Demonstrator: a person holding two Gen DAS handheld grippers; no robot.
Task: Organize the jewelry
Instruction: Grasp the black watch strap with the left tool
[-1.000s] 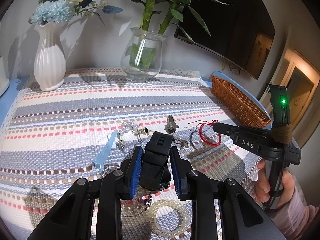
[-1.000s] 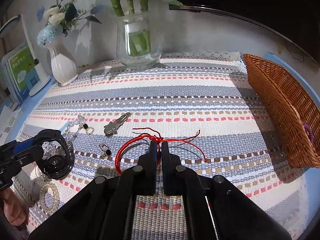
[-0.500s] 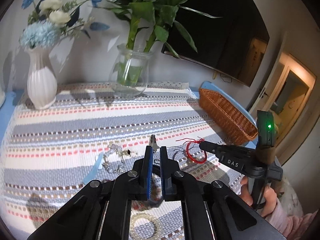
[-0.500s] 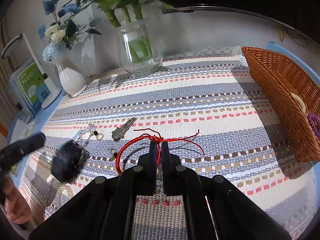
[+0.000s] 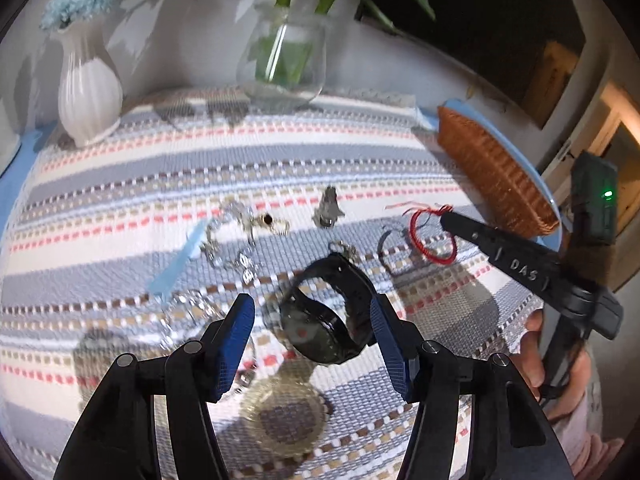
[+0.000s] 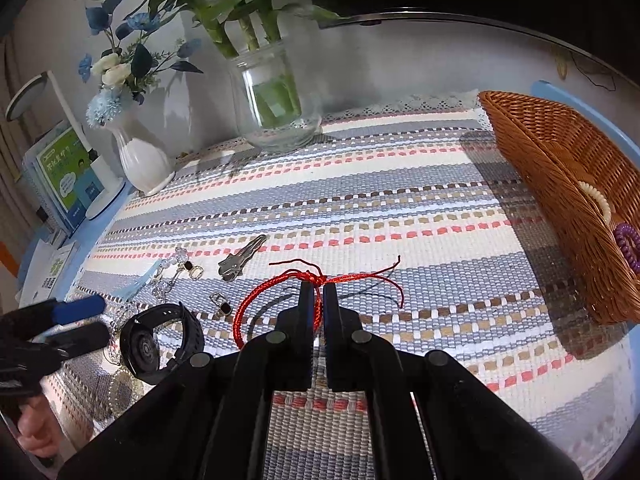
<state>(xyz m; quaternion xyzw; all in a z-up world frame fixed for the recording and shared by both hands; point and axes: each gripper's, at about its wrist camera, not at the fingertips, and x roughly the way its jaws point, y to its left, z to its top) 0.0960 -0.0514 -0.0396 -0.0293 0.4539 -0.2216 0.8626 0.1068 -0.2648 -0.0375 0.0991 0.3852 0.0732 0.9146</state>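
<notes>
Right hand-held gripper (image 6: 316,304) pinches red bracelet (image 6: 256,308); loose tails (trailing toward 3 o'clock) may snag. Left hand-held gripper (image 5: 312,320) spread around watch (image 5: 328,320).

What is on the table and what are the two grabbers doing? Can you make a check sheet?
Surface: striped woven cloth over a blue table.
Job's things: black watch lies between the open jaws of the left gripper; red string bracelet; wicker basket already holds a beaded bracelet and a purple coil.
Clutter: key, crystal chain, small clasps, pale bead bracelet.
Grippers: right gripper shut on the red string bracelet.
Cables: nothing seen.
Surroundings: white vase, glass jar of plants.
</notes>
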